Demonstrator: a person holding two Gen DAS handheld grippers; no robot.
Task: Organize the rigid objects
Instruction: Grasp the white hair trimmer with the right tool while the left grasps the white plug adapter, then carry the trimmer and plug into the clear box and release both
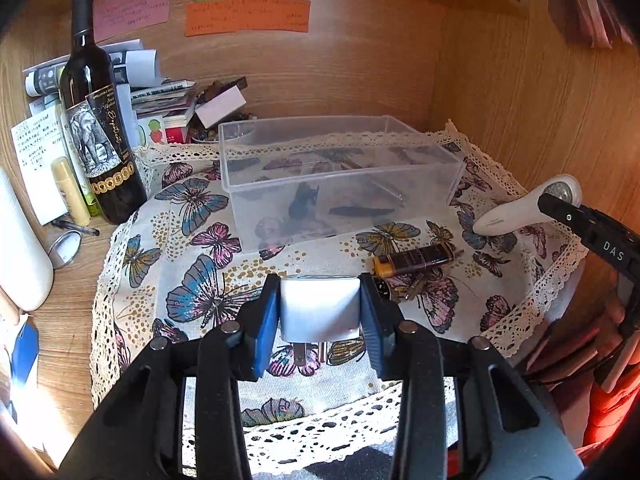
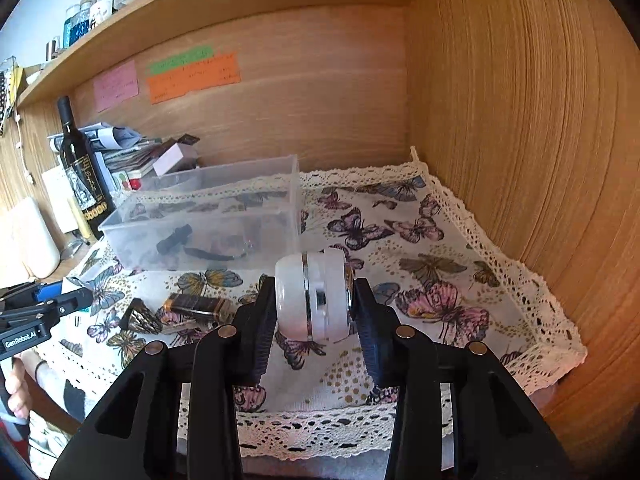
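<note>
1. The left hand-held gripper is held level above the butterfly cloth, its blue-padded fingers clamped on a white plug adapter whose prongs point downward.
2. The right hand-held gripper grips a white handheld device by its round head (the long white handle shows only in the left wrist view), raised over the cloth's right side.
3. Just beyond the left gripper a dark lighter lies on the cloth beside some keys.
4. Farther back stands a clear plastic bin, open-topped, with dark items inside.
5. The lace-edged cloth covers a wooden counter in an alcove; a wine bottle stands left, the side wall close on the right.
</note>
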